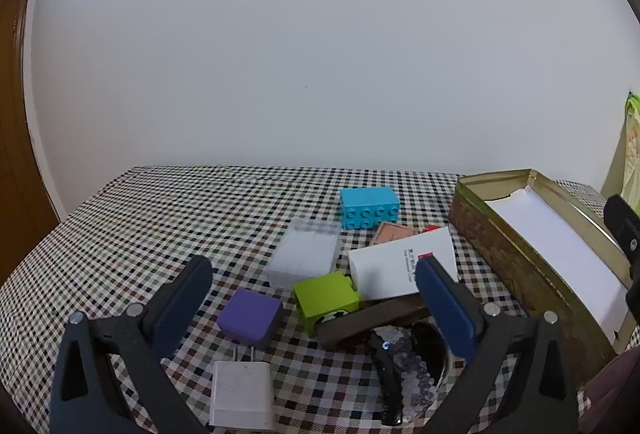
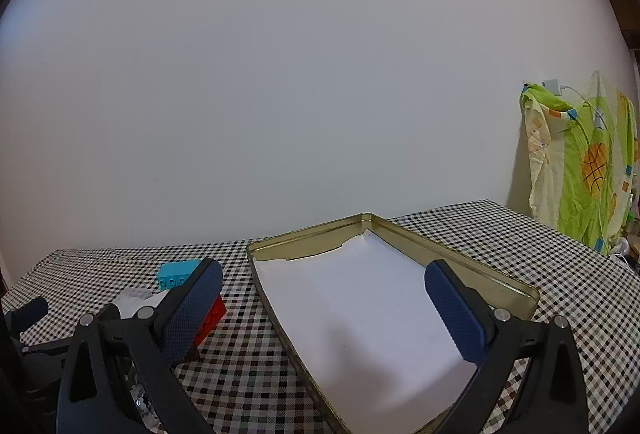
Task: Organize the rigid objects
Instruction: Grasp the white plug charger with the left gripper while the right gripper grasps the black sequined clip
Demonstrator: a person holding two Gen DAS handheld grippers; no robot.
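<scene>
In the left wrist view my left gripper (image 1: 314, 270) is open and empty above a cluster of objects: a purple cube (image 1: 250, 317), a green block (image 1: 326, 296), a white box (image 1: 402, 266), a clear plastic case (image 1: 306, 250), a blue brick (image 1: 369, 207), a white charger (image 1: 242, 394) and a sequined hair clip (image 1: 400, 370). The gold tin (image 1: 516, 266) lined with white paper stands at the right. In the right wrist view my right gripper (image 2: 323, 274) is open and empty above the tin (image 2: 480, 270). A red brick (image 2: 210, 318) and the blue brick (image 2: 178, 273) lie left of it.
The table has a checkered cloth (image 1: 132, 234). A dark wooden block (image 1: 372, 318) and a pink flat piece (image 1: 394, 232) lie among the objects. A green patterned cloth (image 2: 580, 162) hangs at the far right. A brown door (image 1: 16, 154) is at the left.
</scene>
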